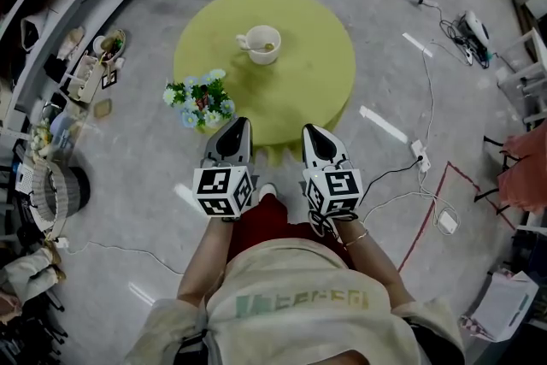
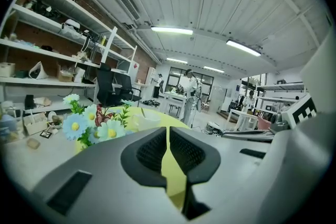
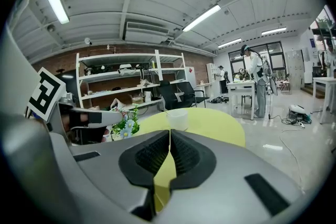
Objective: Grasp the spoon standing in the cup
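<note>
Currently nothing is grasped. Left claw [image 1: 240, 126] and right claw [image 1: 311, 132] both hang at the near edge of the round tabletop [image 1: 312, 90], well short of the cup [image 1: 261, 44]. Each claw's jaws are pressed together, with only a hairline seam between the pads and nothing caught there. Cup sits on the tabletop, towards its far side. The spoon in it is too small to make out with certainty. Flower bunch [image 1: 201, 101] stands near-left of the cup, at the tabletop's rim.

Judgement: task is at its start. Reaching, opening and closing on the spoon are all left.

Count: two claws, one cup, one flower bunch, one tabletop.
</note>
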